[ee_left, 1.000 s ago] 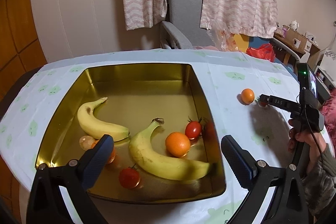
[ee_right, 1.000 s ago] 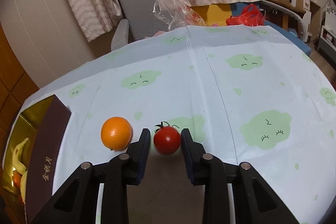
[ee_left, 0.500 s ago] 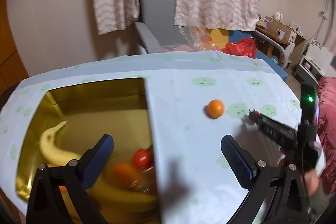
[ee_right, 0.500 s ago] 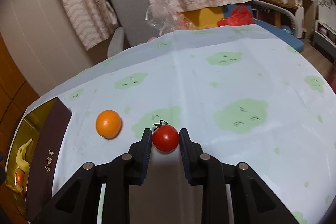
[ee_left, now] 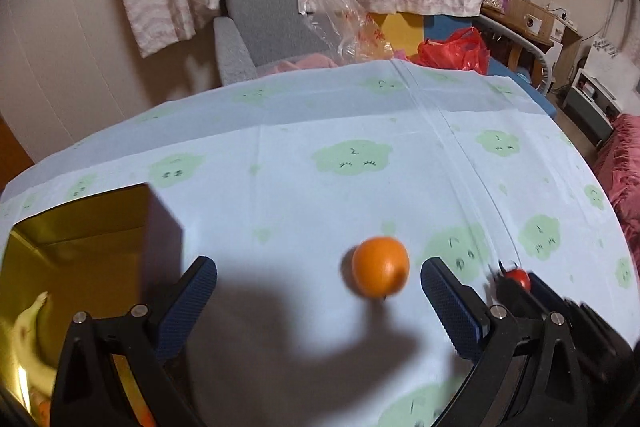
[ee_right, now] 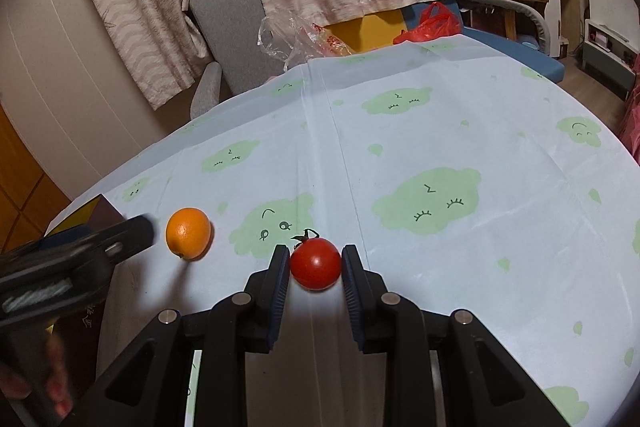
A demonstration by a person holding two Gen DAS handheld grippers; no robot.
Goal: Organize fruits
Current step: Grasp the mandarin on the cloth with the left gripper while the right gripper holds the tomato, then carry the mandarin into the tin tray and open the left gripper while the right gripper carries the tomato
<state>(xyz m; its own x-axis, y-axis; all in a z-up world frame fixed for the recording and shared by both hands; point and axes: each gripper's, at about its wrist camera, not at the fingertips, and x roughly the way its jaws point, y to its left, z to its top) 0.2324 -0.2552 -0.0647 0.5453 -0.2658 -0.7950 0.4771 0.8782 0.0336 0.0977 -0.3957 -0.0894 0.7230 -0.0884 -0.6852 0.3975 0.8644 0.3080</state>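
Observation:
An orange (ee_left: 380,266) lies on the cloud-print tablecloth between the wide-apart jaws of my left gripper (ee_left: 318,283), nearer the right finger and untouched; that gripper is open. To its right, my right gripper (ee_right: 315,263) is shut on a small red tomato (ee_right: 316,263) with a green stalk, pads pressing both sides. The tomato (ee_left: 518,279) also shows in the left wrist view. In the right wrist view the orange (ee_right: 188,233) lies left of the tomato, with the left gripper (ee_right: 132,233) coming in beside it. The gold tin (ee_left: 80,227) holds a banana (ee_left: 24,331).
The tin's dark outer wall (ee_right: 102,211) stands at the table's left. Beyond the far edge are a grey chair (ee_right: 228,19), a crumpled plastic bag (ee_right: 296,39) and a red bag (ee_left: 456,51). Bare tablecloth (ee_right: 460,147) stretches right.
My left gripper swung right, from over the tin to around the orange. My right gripper's jaws closed onto the tomato and shifted slightly across the cloth.

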